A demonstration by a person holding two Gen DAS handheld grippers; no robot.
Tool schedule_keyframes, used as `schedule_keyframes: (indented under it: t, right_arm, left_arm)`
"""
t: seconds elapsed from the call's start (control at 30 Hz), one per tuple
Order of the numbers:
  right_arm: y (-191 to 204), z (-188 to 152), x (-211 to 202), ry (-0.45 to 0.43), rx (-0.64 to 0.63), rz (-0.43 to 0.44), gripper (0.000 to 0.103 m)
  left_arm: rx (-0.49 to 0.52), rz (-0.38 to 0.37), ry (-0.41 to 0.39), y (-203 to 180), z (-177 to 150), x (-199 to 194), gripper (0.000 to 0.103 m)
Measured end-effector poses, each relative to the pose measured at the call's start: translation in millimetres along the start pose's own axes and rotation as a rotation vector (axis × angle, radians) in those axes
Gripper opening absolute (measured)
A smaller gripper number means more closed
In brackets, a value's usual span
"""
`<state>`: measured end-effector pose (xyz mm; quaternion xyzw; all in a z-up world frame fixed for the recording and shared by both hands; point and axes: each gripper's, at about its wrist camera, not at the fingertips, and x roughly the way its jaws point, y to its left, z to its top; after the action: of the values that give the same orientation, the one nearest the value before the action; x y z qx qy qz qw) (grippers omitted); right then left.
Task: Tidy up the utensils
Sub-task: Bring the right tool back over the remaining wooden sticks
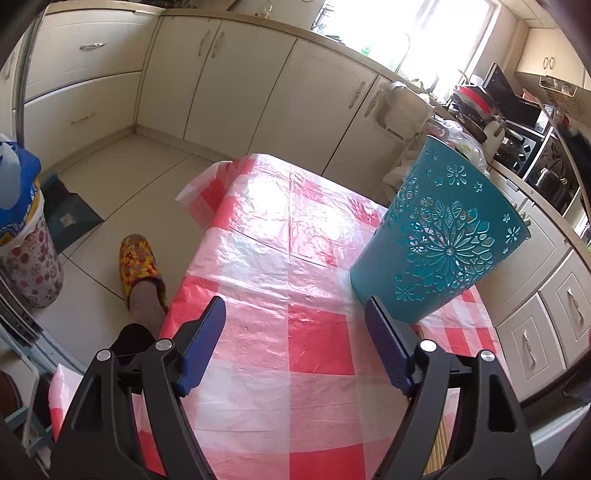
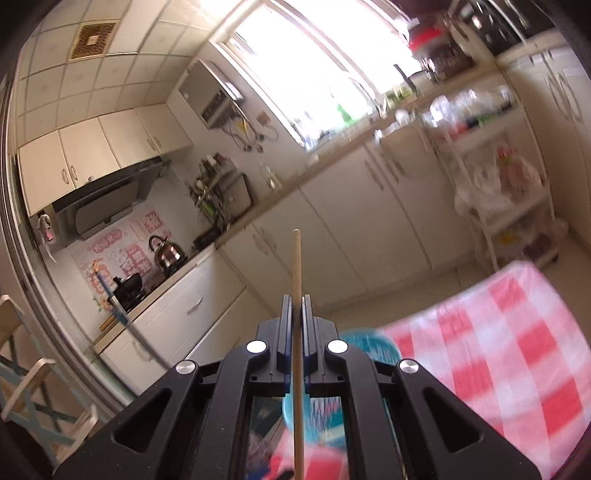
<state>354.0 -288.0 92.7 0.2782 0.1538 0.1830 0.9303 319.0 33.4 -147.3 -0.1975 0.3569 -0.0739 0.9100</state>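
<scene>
Left gripper (image 1: 295,314): we find its black frame with blue ribbed pads standing wide apart, nothing between the jaws, only tablecloth below them.

Right gripper (image 2: 296,301): we find its jaws pressed together on a thin, round, pale wooden chopstick (image 2: 296,266). The stick runs lengthwise through the slot between the pads, its tip standing out beyond them and its other end passing back under the frame.

Teal plastic utensil holder with cut-out flower pattern (image 1: 439,236): taken as our landmark. In the left wrist view it stands on the table, leaning in the fisheye picture, just beyond the right-hand pad of the left gripper; whether pad and holder touch we cannot tell. In the right wrist view we see it as a blurred teal shape under the right gripper's frame, below the held chopstick.

Table with red-and-white checked plastic cloth (image 1: 295,236): it carries the holder and spreads to the left of it and toward the camera.

Floor of pale tiles (image 1: 110,192): left of the holder, past the table edge. On it we note a foot in a yellow-and-red flowered slipper (image 1: 138,262) close to the table edge, and farther left a flowered bin with a blue-and-white bag (image 1: 22,229).

Cream kitchen cabinets (image 1: 240,85): beyond the holder, along the wall under a bright window (image 1: 410,33).
</scene>
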Motion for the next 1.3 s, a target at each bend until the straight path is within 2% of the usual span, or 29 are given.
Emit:
schedule_keyframes:
  t: [0.13, 0.2, 0.3, 0.5, 0.73, 0.83, 0.9, 0.97, 1.03, 1.1, 1.17, 1.23, 1.3]
  right_arm:
    - [3.8, 10.6, 45.1, -0.061, -0.048, -0.118, 0.005]
    - [-3.6, 6.2, 66.0, -0.055, -0.066, -0.191, 0.005]
    - [-13.0, -5.0, 83.8, -0.023, -0.084, -0.253, 0.006]
    - [-22.8, -26.6, 86.4, 0.021, -0.131, -0.282, 0.006]
    - [-27.0, -45.9, 67.6, 0.076, -0.130, -0.267, 0.028]
    - [-31.6, -52.3, 39.4, 0.071, -0.111, -0.280, 0.047]
    - [-39.2, -62.1, 13.8, 0.069, -0.093, -0.310, 0.052]
    - [-48.1, -77.3, -8.1, 0.101, -0.083, -0.350, 0.052]
    - [-57.3, -99.1, -23.0, 0.169, -0.089, -0.403, 0.052]
    - [-65.1, -124.0, -28.9, 0.266, -0.103, -0.431, 0.045]
    - [-73.1, -149.3, -26.4, 0.376, -0.130, -0.451, 0.030]
    - [-73.4, -163.9, -14.9, 0.469, -0.154, -0.445, 0.024]
    - [-68.1, -173.7, -4.2, 0.516, -0.193, -0.418, 0.023]
  left_arm:
    - [-0.029, -0.015, 0.000, 4.0, 0.3, 0.5, 0.074]
    - [-0.040, -0.022, 0.000, 6.7, 0.7, 1.2, 0.074]
    - [-0.053, -0.031, 0.000, 7.6, 0.7, 2.0, 0.074]
    - [-0.076, -0.037, 0.000, 10.8, 1.2, 3.6, 0.075]
    - [-0.078, -0.017, 0.009, 10.2, 1.1, 5.6, 0.078]
    - [-0.076, 0.002, 0.018, 9.1, 0.9, 7.3, 0.080]
    - [-0.074, 0.011, 0.022, 8.5, 0.7, 8.4, 0.082]
    - [-0.070, 0.016, 0.025, 7.6, 0.7, 9.3, 0.083]
    - [-0.064, 0.022, 0.029, 6.4, 0.8, 10.4, 0.084]
    - [-0.059, 0.028, 0.035, 5.0, 0.7, 11.7, 0.085]
    - [-0.055, 0.033, 0.041, 3.8, 0.5, 12.9, 0.086]
    - [-0.051, 0.038, 0.047, 2.8, 0.1, 14.0, 0.086]
    - [-0.047, 0.041, 0.055, 1.6, -0.1, 15.8, 0.086]
